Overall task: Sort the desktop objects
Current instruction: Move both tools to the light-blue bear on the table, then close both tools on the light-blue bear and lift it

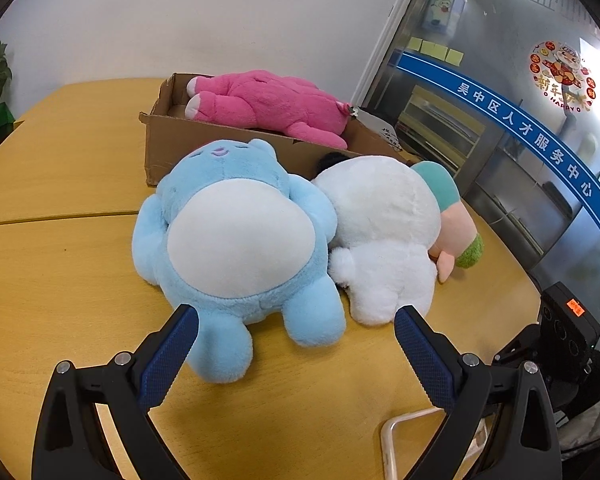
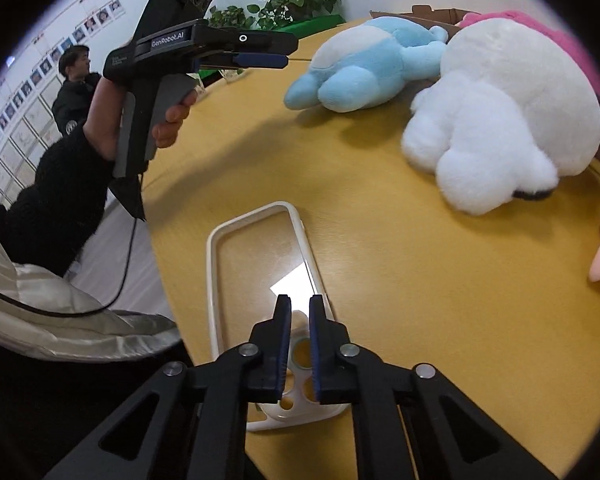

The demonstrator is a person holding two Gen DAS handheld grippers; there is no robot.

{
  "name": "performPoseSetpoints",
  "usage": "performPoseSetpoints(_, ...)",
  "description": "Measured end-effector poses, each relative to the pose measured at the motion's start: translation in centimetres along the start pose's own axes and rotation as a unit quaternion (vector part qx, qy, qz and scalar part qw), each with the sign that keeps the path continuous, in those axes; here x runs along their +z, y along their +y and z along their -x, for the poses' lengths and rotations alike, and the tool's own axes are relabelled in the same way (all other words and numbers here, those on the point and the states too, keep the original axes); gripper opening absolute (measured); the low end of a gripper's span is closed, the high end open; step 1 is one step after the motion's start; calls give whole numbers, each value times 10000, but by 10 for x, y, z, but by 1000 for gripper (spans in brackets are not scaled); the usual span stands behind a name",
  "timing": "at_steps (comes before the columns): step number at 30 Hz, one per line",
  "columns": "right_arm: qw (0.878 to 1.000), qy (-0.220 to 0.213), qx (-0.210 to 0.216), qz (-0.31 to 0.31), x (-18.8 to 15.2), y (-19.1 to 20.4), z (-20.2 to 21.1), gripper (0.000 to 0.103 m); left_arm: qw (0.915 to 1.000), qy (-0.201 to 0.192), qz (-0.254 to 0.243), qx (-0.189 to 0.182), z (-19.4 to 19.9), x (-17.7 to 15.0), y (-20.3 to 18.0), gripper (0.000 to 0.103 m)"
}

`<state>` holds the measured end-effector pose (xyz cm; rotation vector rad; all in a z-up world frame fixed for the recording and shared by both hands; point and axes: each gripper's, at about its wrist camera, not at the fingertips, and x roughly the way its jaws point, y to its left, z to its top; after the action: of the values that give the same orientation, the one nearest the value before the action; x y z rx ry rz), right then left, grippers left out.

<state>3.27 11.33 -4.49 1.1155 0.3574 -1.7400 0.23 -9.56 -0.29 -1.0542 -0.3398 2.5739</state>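
Only the pink plush toy (image 1: 268,108) lies in the brown cardboard box (image 1: 160,140); the blue plush bear (image 1: 236,240), white plush toy (image 1: 384,232) and clear phone case (image 2: 260,264) remain on the yellow wooden table (image 1: 60,280), the left gripper (image 1: 296,344) gaping empty before the bear and the right gripper (image 2: 300,320) nearly closed over the case, a grip uncertain.

blue plush (image 1: 236,248): on its back, white belly up, just in front of the cardboard box (image 1: 156,140) | white plush (image 1: 384,232): touching the blue one's side, near the box | pink plush (image 1: 268,104): lying inside the box | clear phone case (image 2: 260,280): flat, white-rimmed, well apart from the box
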Motion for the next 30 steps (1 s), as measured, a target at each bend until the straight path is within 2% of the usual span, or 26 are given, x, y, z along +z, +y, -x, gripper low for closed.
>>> performPoseSetpoints(3,9987,72,-441,231,-2,-3,9,6,10000,-22,2,-29,0,2,2,100)
performPoseSetpoints(6,9956,114,-813,448,-7,-2,15,13,10000,-24,1,-65,-1,3,5,100)
performPoseSetpoints(9,9964,-37,-770,362,-4,-2,23,15,10000,-23,25,-84,-2,6,11,100)
performPoseSetpoints(10,9968,-119,-737,273,-2,-4,27,19,9999,-31,41,-95,-2,8,14,100)
performPoseSetpoints(12,9970,-317,-698,39,5,-6,33,32,9999,-55,67,-90,-2,13,21,100)
performPoseSetpoints(14,9954,-547,-704,-359,19,-9,35,60,9998,-74,112,-118,-3,18,29,101)
performPoseSetpoints(15,9942,-646,-672,-544,28,-12,34,63,9997,-72,171,-149,-5,21,36,102)
performPoseSetpoints(18,9907,-878,-588,-855,57,-19,28,64,9990,-35,385,-205,-14,32,58,102)
performPoseSetpoints(20,9905,-985,-574,-763,81,-19,20,64,9984,36,522,-212,-24,38,74,102)
performPoseSetpoints(24,9935,-902,-395,-577,125,-20,-11,64,9977,145,554,-362,-42,46,90,102)
performPoseSetpoints(28,9935,-713,-482,-751,149,-33,-48,64,9948,287,697,-691,-58,49,99,102)
performPoseSetpoints(30,9926,-644,-579,-848,149,-35,-58,57,9948,292,655,-723,-56,46,96,100)
